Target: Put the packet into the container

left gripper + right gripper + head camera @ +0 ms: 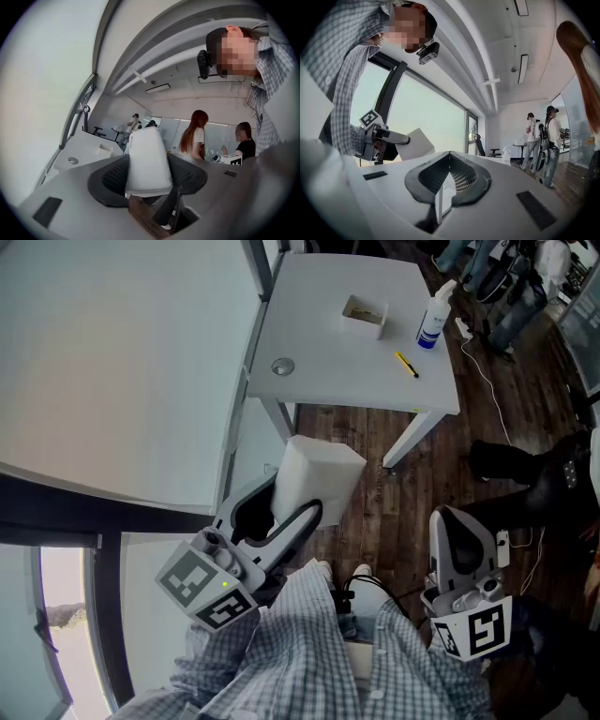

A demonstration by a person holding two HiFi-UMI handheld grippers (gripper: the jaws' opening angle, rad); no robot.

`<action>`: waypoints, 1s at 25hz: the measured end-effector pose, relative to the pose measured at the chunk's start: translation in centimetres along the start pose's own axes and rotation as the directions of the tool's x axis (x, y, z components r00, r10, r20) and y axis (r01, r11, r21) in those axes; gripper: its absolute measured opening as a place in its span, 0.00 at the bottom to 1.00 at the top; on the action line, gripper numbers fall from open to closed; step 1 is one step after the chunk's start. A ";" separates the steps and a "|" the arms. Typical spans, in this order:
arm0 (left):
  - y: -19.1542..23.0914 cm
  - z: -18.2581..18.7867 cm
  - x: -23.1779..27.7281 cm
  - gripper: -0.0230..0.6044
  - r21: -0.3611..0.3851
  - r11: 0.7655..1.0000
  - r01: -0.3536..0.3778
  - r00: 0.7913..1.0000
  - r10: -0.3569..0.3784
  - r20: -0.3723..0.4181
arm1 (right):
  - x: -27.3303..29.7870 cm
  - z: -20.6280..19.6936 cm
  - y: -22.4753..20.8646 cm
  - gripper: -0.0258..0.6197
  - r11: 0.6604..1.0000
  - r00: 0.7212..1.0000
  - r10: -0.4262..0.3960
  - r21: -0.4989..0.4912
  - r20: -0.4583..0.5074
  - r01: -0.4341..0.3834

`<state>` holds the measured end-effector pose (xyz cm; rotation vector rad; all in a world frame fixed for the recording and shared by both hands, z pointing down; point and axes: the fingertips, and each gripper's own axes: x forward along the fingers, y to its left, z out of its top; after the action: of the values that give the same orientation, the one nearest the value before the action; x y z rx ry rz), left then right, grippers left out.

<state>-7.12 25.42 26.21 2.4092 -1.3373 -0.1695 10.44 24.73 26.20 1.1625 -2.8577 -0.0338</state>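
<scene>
My left gripper (292, 495) is shut on a white packet (317, 476), low in front of the person's checked trousers. In the left gripper view the packet (146, 159) stands upright between the dark jaws and fills the gap. The container (364, 315), a small white open box, sits on the white table (319, 343) at the far side, well away from the packet. My right gripper (452, 521) hangs at the lower right with its jaws together and nothing held. In the right gripper view its pads meet at the tip (450, 157), and the left gripper with the packet (415, 145) shows to the left.
On the table stand a spray bottle (433, 317), a yellow pen (406, 365) and a small round metal disc (282, 366). A large white tabletop (112, 362) fills the left. The floor (403, 484) is dark wood with a white cable (492, 390). Other people stand further off (194, 136).
</scene>
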 end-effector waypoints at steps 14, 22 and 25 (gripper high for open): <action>0.4 -0.1 -1.1 0.45 -0.012 1.000 0.011 1.000 -0.011 0.005 | 0.1 0.0 1.4 0.06 1.000 1.000 0.001 -0.010 -0.013 -0.001; 0.9 -0.1 -2.5 0.45 -0.011 1.000 0.016 1.000 -0.016 0.008 | 0.0 0.1 2.7 0.06 1.000 1.000 -0.010 -0.009 -0.008 0.010; 1.2 -0.1 -3.1 0.45 -0.009 1.000 0.020 1.000 -0.020 0.010 | 0.3 0.2 3.3 0.06 1.000 1.000 -0.016 -0.004 -0.001 0.016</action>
<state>-9.75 27.48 26.52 2.4183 -1.3141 -0.1933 7.92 26.95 26.19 1.1844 -2.8467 -0.0392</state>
